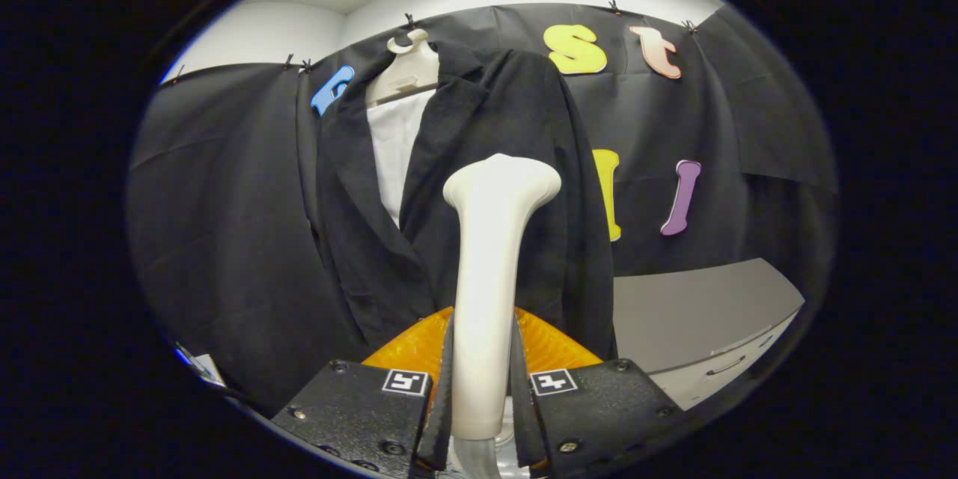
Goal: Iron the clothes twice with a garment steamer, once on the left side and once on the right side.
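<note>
Room: black cloth wall [224, 187] under a white ceiling; you have a grey tabletop [696, 307] with a drawer front to the right, beyond the jaws.

Garment: your black jacket [516, 135] hangs on a white hanger [408, 67] against the cloth, open over a white lining [393, 150], straight ahead.

Steamer [490, 269]: white, upright, its flared head in front of the jacket's right half; whether it touches the fabric you cannot tell.

Gripper [483, 397]: your jaws are closed on the steamer's handle, both fingers pressing its sides.

Orange object [554, 344]: behind the fingers, mostly hidden, hard to identify.
</note>
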